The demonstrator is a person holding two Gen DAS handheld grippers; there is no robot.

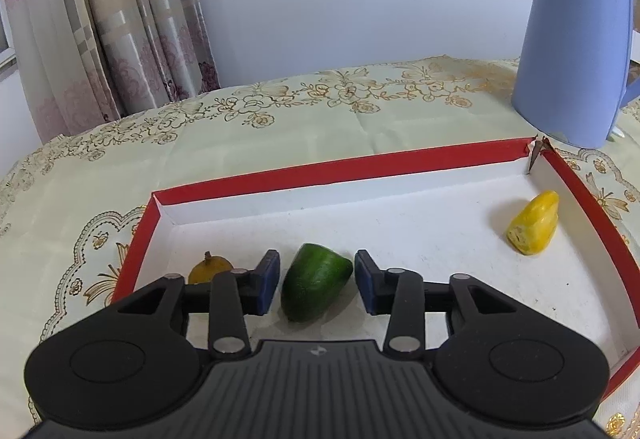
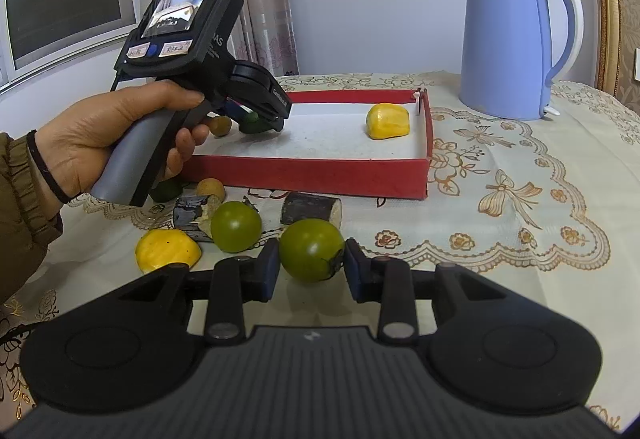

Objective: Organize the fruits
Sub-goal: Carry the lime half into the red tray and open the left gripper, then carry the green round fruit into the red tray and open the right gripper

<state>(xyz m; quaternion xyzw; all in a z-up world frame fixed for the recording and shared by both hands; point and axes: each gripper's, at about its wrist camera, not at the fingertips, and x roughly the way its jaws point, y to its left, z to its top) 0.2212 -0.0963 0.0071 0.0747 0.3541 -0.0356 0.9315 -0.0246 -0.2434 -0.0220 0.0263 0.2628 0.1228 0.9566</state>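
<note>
A red box (image 1: 344, 169) with a white floor lies on the table; it also shows in the right wrist view (image 2: 312, 173). In it lie a green pepper piece (image 1: 316, 285), a yellow pepper piece (image 1: 534, 223) (image 2: 388, 121) and a small brown fruit (image 1: 210, 269) (image 2: 220, 126). My left gripper (image 1: 316, 285) is open around the green piece, pads apart from it. My right gripper (image 2: 310, 271) stands around a green tomato (image 2: 311, 255) on the table in front of the box, pads at its sides. Another green tomato (image 2: 236, 226), a yellow piece (image 2: 168, 249) and a brown fruit (image 2: 211, 189) lie nearby.
A blue kettle (image 2: 516, 39) stands behind the box at the right, also in the left wrist view (image 1: 576, 47). Two dark cut stalk pieces (image 2: 312, 209) (image 2: 196, 217) lie in front of the box. Curtains hang at the back left.
</note>
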